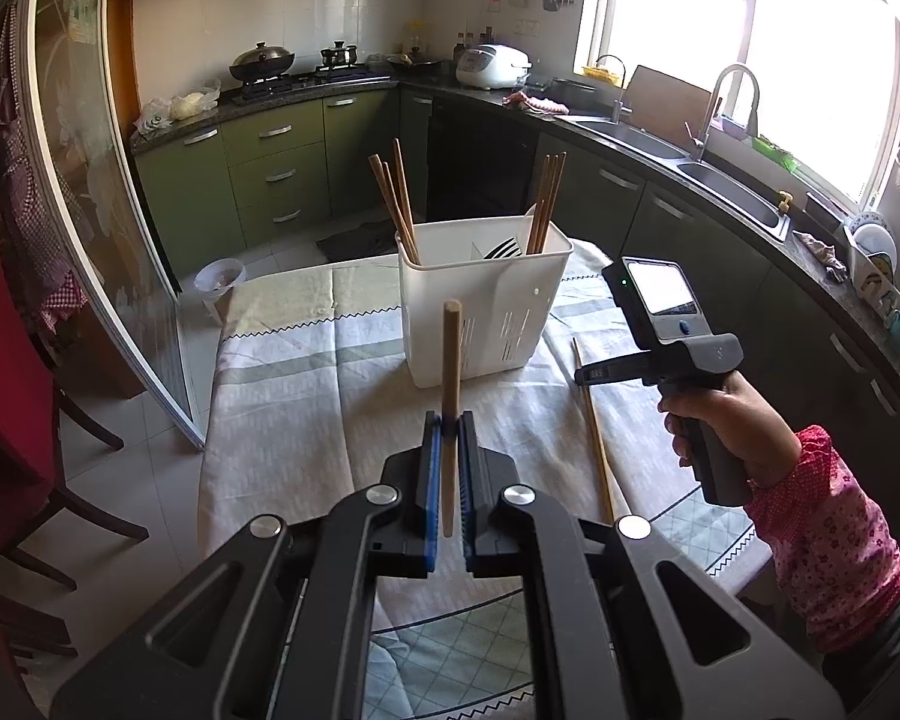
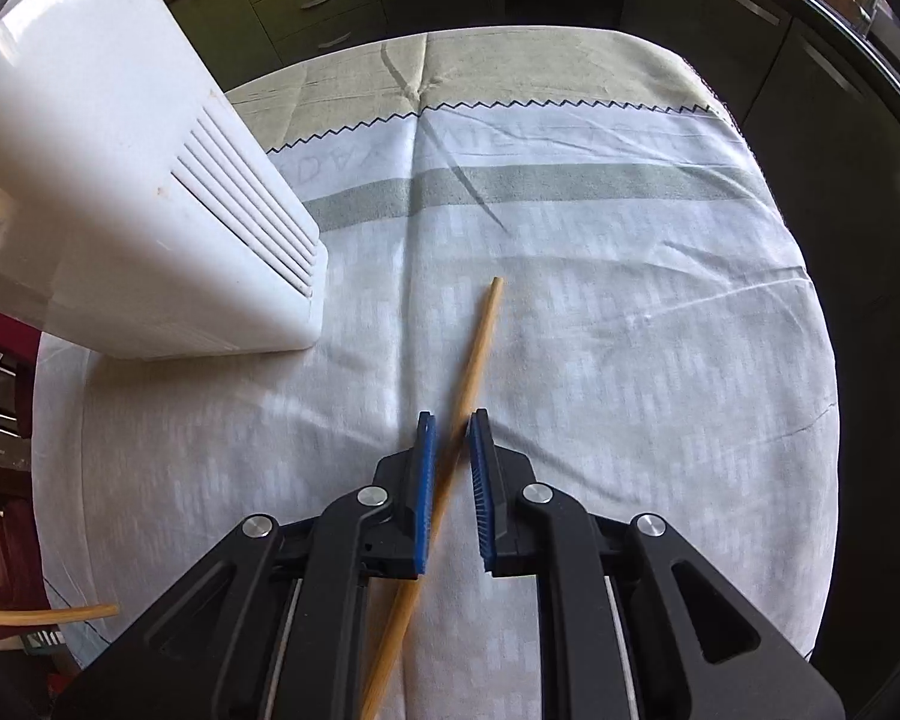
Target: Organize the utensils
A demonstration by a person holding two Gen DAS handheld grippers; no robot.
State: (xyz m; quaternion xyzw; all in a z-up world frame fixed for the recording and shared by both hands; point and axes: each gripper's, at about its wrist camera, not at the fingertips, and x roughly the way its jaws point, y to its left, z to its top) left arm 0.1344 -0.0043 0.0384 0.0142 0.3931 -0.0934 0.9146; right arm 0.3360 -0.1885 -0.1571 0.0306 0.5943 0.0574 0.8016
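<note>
Two chopsticks left out: one gripped, one loose on the cloth
left gripper (image 1: 448,420): clamped tight on held chopstick (image 1: 450,372), stick upright between the blue pads, so it looks staged to drop end-first
caddy (image 1: 480,306): white slotted holder mid-table on the tablecloth (image 1: 282,396); chopstick bundles stand in its left and right compartments, dark fork tines in the middle, so sorting by type is my read
loose chopstick (image 2: 450,450): flat on the cloth, just right of the caddy, lying diagonally
right gripper (image 2: 450,450): pointing steeply down, fingers narrow and straddling the stick; pads don't look pressed on it yet, grasp not made
next: likely close the right, lift, take it to a chopstick slot
</note>
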